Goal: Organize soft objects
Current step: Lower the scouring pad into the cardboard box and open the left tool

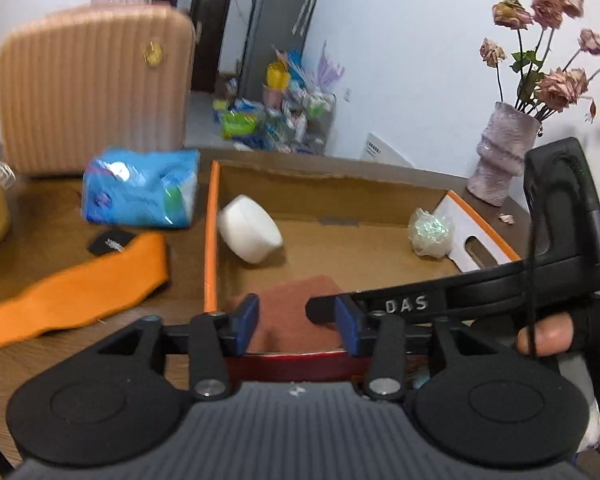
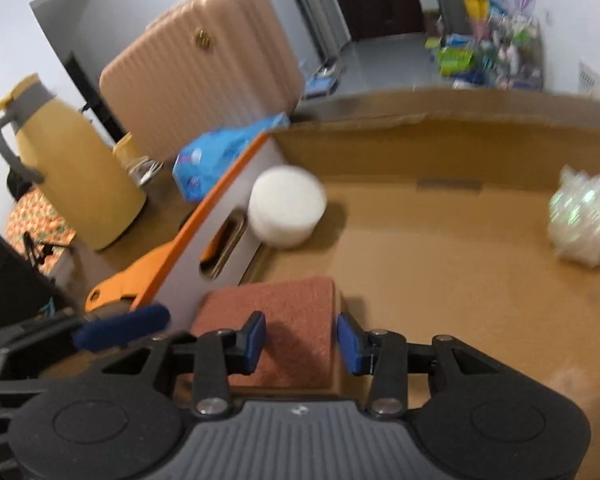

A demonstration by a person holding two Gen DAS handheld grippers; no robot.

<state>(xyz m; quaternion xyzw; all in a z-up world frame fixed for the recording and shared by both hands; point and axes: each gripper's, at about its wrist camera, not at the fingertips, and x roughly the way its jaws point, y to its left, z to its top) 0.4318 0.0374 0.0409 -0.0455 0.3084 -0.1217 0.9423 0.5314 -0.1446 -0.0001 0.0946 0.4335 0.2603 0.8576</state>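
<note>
both tongs, left [image 1: 296,322] and right [image 2: 301,340], are standing released, grasping nothing. the brown towel [image 2: 276,320] is lying in the cardboard box [image 2: 440,120], lower centre, the white roll [image 2: 286,210] and the shiny pouf [image 2: 582,220] further up.

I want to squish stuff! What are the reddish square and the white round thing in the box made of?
The reddish square looks like folded terry cloth: its surface is nubbly and matte. The white round thing looks like soft foam or sponge, smooth and dull without shine, though I can't be sure. The box is plain brown cardboard.

A lived-in home room.
A ribbed suitcase [image 1: 96,84], vase of dried roses [image 1: 500,152], thermos jug [image 2: 72,176] and cluttered far doorway [image 1: 196,28] show it.
</note>
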